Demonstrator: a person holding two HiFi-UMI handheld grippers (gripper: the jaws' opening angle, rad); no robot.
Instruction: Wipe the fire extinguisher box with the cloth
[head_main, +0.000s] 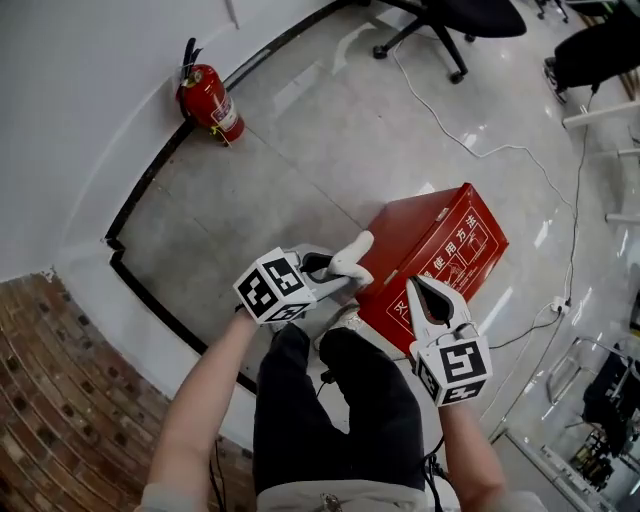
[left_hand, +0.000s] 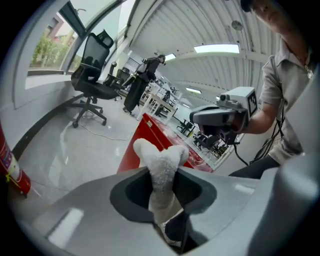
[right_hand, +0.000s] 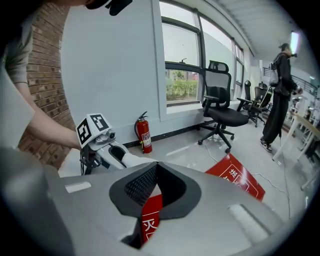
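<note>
Left gripper (head_main: 335, 268) clenched on white cloth (head_main: 356, 250); cloth end pokes past the tips, just beside near left edge of red fire extinguisher box (head_main: 440, 245), contact unclear. Box lies flat on grey floor (head_main: 300, 150). Right gripper (head_main: 418, 288) jaws pressed together, empty, over box's near corner. Fire extinguisher (head_main: 208, 100) at wall, well apart; office chair (head_main: 450, 20) and white cable (head_main: 500, 150) beyond box

Glossy floor (head_main: 320, 150): red box (head_main: 425, 255), extinguisher (head_main: 208, 100), chair (head_main: 455, 20)
</note>
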